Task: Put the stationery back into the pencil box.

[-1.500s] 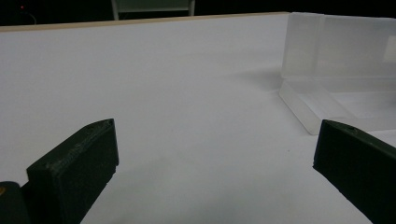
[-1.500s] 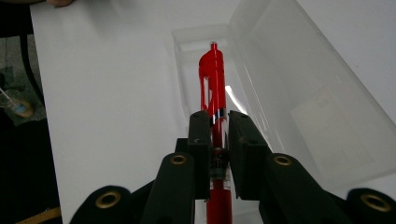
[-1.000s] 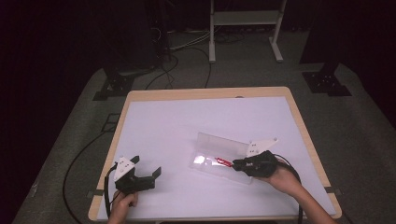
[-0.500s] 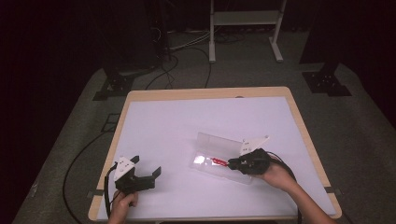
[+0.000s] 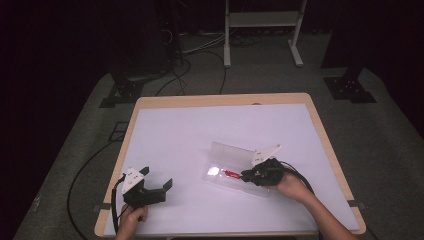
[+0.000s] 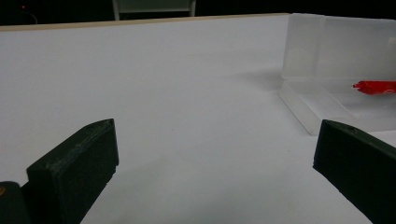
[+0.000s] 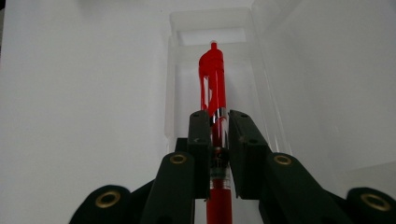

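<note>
Laying the red pen in the clear box

The right gripper (image 7: 218, 122) clamps the pen (image 7: 212, 74), tip ahead over the box (image 7: 211, 23); lower it level, centred between walls. The left gripper (image 6: 215, 168) gapes wide, holding nothing.

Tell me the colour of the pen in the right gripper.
Red pen, with a silver band; clearest in the right gripper view.

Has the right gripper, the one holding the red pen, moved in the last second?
Yes. The right gripper, shut on the red pen, has shifted leftward along the clear plastic case, towards its far end.
</note>
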A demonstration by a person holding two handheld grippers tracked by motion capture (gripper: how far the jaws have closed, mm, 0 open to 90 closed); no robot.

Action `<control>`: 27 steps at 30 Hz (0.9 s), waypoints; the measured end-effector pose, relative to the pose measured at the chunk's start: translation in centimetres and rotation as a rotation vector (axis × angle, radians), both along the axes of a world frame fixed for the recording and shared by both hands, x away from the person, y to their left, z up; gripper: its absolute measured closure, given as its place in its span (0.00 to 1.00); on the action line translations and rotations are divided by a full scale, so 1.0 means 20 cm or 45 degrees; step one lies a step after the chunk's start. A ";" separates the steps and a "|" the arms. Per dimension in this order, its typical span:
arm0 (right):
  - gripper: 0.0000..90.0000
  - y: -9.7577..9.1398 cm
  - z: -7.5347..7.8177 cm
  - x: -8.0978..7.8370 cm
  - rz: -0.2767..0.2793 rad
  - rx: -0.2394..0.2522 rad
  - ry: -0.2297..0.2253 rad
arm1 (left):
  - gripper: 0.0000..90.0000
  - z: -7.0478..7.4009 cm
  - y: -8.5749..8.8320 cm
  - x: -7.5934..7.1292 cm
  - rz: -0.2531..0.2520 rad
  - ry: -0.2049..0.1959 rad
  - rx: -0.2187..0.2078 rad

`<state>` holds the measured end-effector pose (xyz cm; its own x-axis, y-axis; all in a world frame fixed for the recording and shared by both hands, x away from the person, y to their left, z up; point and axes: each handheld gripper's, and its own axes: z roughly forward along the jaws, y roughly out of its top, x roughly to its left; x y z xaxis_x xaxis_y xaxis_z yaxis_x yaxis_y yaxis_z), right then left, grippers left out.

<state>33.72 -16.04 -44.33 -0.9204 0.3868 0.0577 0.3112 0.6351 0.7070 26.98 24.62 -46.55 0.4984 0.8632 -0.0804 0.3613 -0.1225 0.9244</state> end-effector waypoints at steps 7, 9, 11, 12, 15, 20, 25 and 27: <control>0.87 0.02 -0.04 0.02 0.013 -0.026 0.020 | 0.00 0.00 0.00 0.00 -0.003 -0.001 0.000; 0.87 0.02 -0.05 0.02 0.015 -0.032 0.025 | 0.00 0.00 0.00 0.00 -0.003 -0.003 0.000; 0.87 0.03 -0.06 0.02 0.012 -0.034 0.034 | 0.00 0.00 0.00 0.00 -0.004 -0.003 0.000; 0.87 0.03 -0.06 0.02 0.012 -0.034 0.034 | 0.00 0.00 0.00 0.00 -0.003 -0.002 -0.001; 0.87 0.03 -0.07 0.03 0.017 -0.038 0.036 | 0.00 0.00 0.00 0.00 -0.003 -0.004 0.001; 0.87 0.04 -0.07 0.03 0.013 -0.044 0.040 | 0.00 0.00 0.00 0.00 -0.003 -0.006 -0.001; 0.87 0.04 -0.08 0.03 0.013 -0.045 0.047 | 0.00 0.00 0.00 0.00 -0.003 -0.003 0.000; 0.87 0.04 -0.09 0.03 0.013 -0.048 0.052 | 0.00 0.00 0.00 0.00 -0.002 -0.006 -0.001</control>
<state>34.31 -15.27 -46.07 -0.9215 0.3798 0.0812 0.3329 0.6644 0.6692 26.96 24.60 -46.55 0.5003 0.8622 -0.0791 0.3568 -0.1221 0.9262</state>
